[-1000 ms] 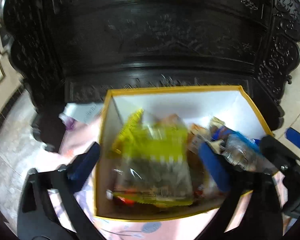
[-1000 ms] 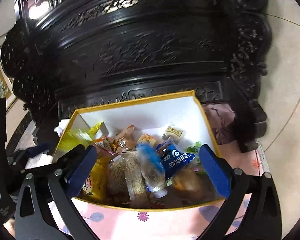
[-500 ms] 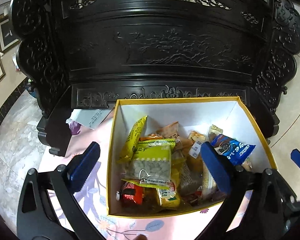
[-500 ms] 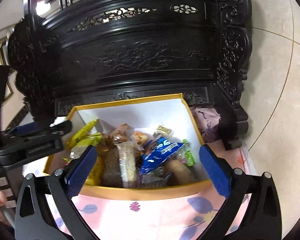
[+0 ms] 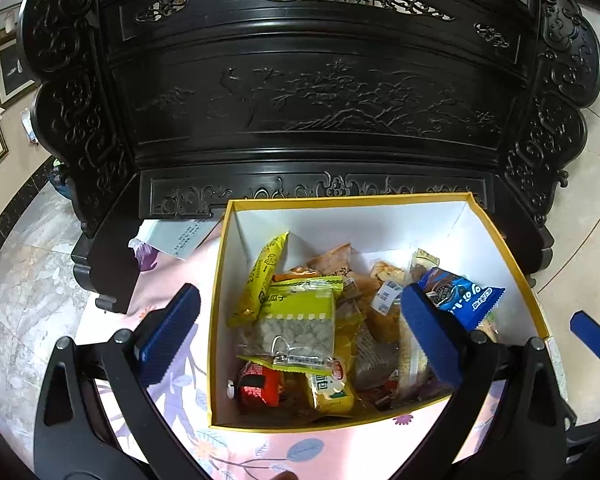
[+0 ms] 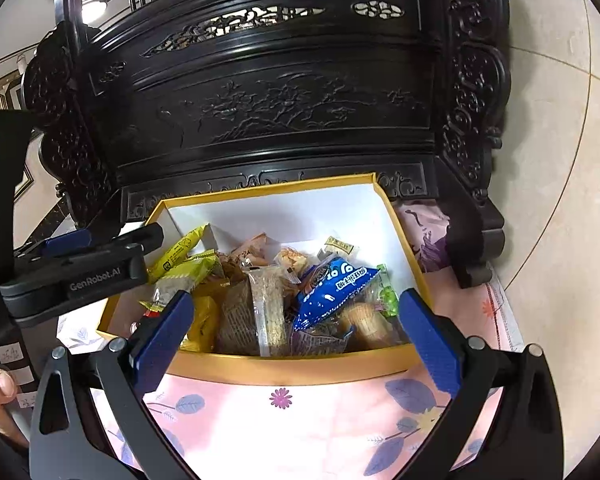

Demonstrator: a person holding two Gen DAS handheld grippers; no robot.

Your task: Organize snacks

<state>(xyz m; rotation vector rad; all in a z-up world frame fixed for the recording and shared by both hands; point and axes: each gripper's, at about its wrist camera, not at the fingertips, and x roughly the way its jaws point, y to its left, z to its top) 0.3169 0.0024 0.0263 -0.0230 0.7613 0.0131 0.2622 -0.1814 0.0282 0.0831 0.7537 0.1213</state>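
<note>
A yellow-rimmed white box (image 5: 348,222) (image 6: 300,364) holds several snack packets: a green seed bag (image 5: 300,320), a blue cookie pack (image 5: 460,296) (image 6: 332,288), a yellow stick pack (image 5: 266,276) and a clear cracker pack (image 6: 268,312). My left gripper (image 5: 300,340) is open and empty, held above the box's front. My right gripper (image 6: 296,336) is open and empty, above the near wall of the box. The left gripper's body (image 6: 80,268) shows at the left in the right wrist view.
The box stands on a pink floral cloth (image 6: 300,420) (image 5: 172,392). A dark carved wooden chair back (image 5: 320,100) (image 6: 280,100) rises right behind the box. A white paper (image 5: 176,236) lies left of the box. Tiled floor (image 6: 560,160) lies to the right.
Both grippers have pulled up and back from the box, empty. The green seed bag and the blue cookie pack, seen close and blurred one second ago, now lie in the box.
</note>
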